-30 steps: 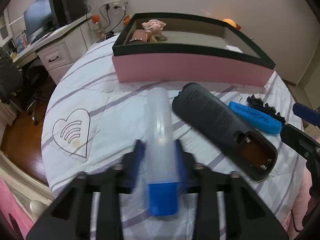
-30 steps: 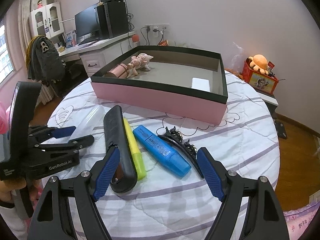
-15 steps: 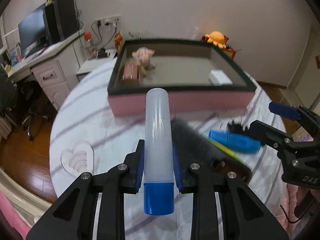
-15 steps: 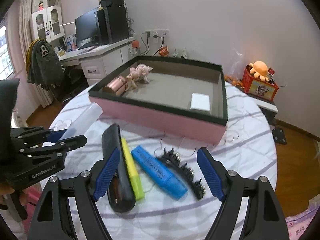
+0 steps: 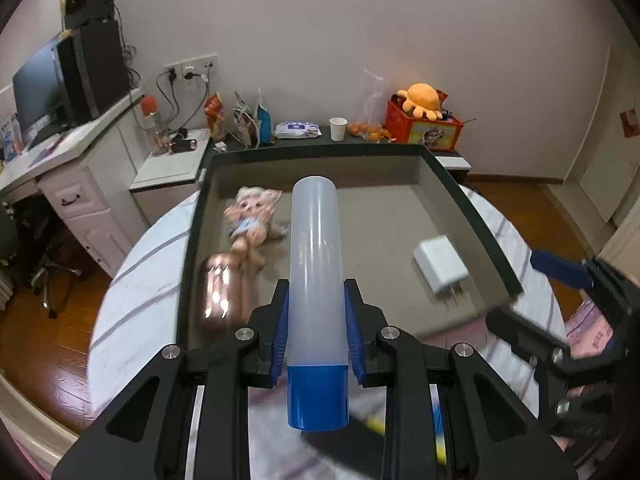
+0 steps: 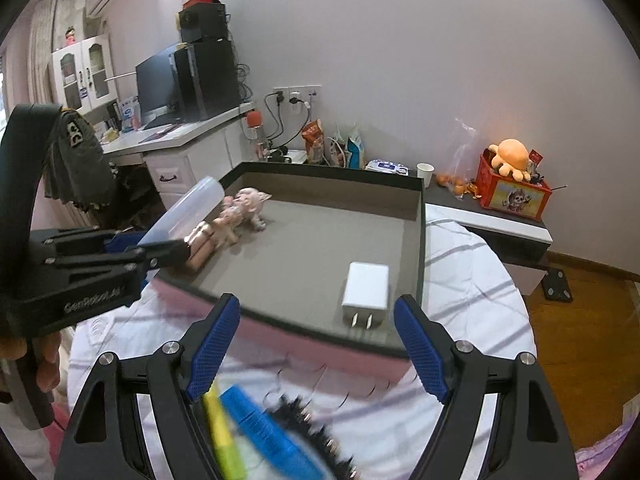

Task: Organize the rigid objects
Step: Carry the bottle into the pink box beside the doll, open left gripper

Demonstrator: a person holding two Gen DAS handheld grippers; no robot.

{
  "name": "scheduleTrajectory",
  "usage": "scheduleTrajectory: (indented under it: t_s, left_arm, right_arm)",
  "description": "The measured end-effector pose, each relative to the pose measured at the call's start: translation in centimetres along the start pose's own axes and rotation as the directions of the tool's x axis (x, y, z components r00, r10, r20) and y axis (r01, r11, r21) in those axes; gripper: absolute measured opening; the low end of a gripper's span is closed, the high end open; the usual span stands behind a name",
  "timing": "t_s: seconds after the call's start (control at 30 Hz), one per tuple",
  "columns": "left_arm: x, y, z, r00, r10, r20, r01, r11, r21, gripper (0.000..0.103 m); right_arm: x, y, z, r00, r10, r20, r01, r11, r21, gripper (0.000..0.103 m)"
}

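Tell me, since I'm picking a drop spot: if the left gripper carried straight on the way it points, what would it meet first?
Probably the bare grey floor of the box, between the doll and the white charger. The left gripper holds the translucent tube, whose tip would likely land first; depth is uncertain.

Left wrist fisheye: mounted behind the left gripper (image 5: pixel 316 336), looking forward along its jaws and steeply down into the pink-sided tray (image 5: pixel 472 216), close above its near edge. Right wrist fisheye: behind the right gripper (image 6: pixel 316 354), angled down less steeply, from the tray's (image 6: pixel 420 240) near side, slightly farther back. Shared by both: tray interior with white charger (image 5: pixel 440 270) (image 6: pixel 366 286) and doll (image 5: pixel 252 220) (image 6: pixel 246 208), back wall, desk (image 5: pixel 72 152) (image 6: pixel 180 136), orange plush (image 5: pixel 422 98) (image 6: pixel 512 156). Each gripper visible at the other view's edge.
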State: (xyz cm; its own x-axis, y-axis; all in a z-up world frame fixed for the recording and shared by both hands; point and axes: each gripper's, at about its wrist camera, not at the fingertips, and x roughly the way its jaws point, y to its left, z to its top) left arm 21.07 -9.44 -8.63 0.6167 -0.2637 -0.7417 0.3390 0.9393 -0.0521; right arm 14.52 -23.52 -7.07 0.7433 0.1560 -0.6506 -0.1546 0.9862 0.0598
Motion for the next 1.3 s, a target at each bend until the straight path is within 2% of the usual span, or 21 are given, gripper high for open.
scheduleTrajectory:
  t_s: [0.17,0.37,0.7,0.83,0.9,0.97,1.0,1.03,1.17,1.3]
  left_arm:
    - [4.9,0.3,1.5,0.997,0.013,-0.070,-0.013,1.000,-0.009,0.026]
    - [8.2,1.7,-0.1,0.983,0.066,-0.171,-0.077,0.995,-0.059,0.026]
    - [8.3,2.3,-1.3,0.979,0.069,-0.191,-0.099,0.983,-0.156,0.027]
    - [8.2,1.8,-1.5,0.976,0.088,-0.200,-0.117,0.983,-0.138,0.029]
    - [7.9,1.4,-1.2,0.976,0.081,-0.201,-0.109,0.985,-0.133,0.038]
    - [7.0,0.8,-1.3,0.981,0.065,-0.185,-0.090,0.988,-0.126,0.061]
    - [6.6,0.6,-1.3,0.980,0.079,-0.182,-0.101,0.988,-0.114,0.071]
    - [5.8,0.2,-1.4,0.983,0.083,-0.165,-0.101,0.990,-0.101,0.077]
    - [3.2,-0.7,-2.0,0.982,0.147,-0.121,-0.154,0.986,-0.059,0.092]
    - [-0.1,-0.4,-3.1,0.985,0.156,-0.071,-0.160,0.986,-0.056,0.095]
  right_arm:
    - [2.1,-1.3,0.8,1.000,0.005,-0.013,-0.005,1.000,0.016,0.081]
    - [4.4,-1.8,1.0,0.999,0.021,-0.048,-0.021,1.000,0.019,0.081]
    - [5.2,-1.1,0.9,0.997,0.050,-0.059,-0.051,0.999,-0.004,0.081]
    - [5.0,-1.0,0.7,0.996,0.054,-0.065,-0.055,0.998,-0.012,0.081]
    - [5.0,-1.1,0.6,0.996,0.052,-0.067,-0.052,0.999,-0.010,0.081]
    - [4.9,-1.2,0.6,0.996,0.048,-0.072,-0.049,0.999,-0.006,0.081]
    - [4.9,-1.2,0.5,0.996,0.047,-0.072,-0.047,0.999,-0.005,0.081]
    - [4.6,-1.3,0.4,0.997,0.044,-0.069,-0.045,0.999,-0.004,0.081]
    - [3.3,-1.8,0.1,0.998,0.031,-0.058,-0.030,0.999,0.011,0.081]
    - [1.6,-2.2,-0.4,0.999,0.008,-0.044,-0.008,1.000,0.015,0.081]
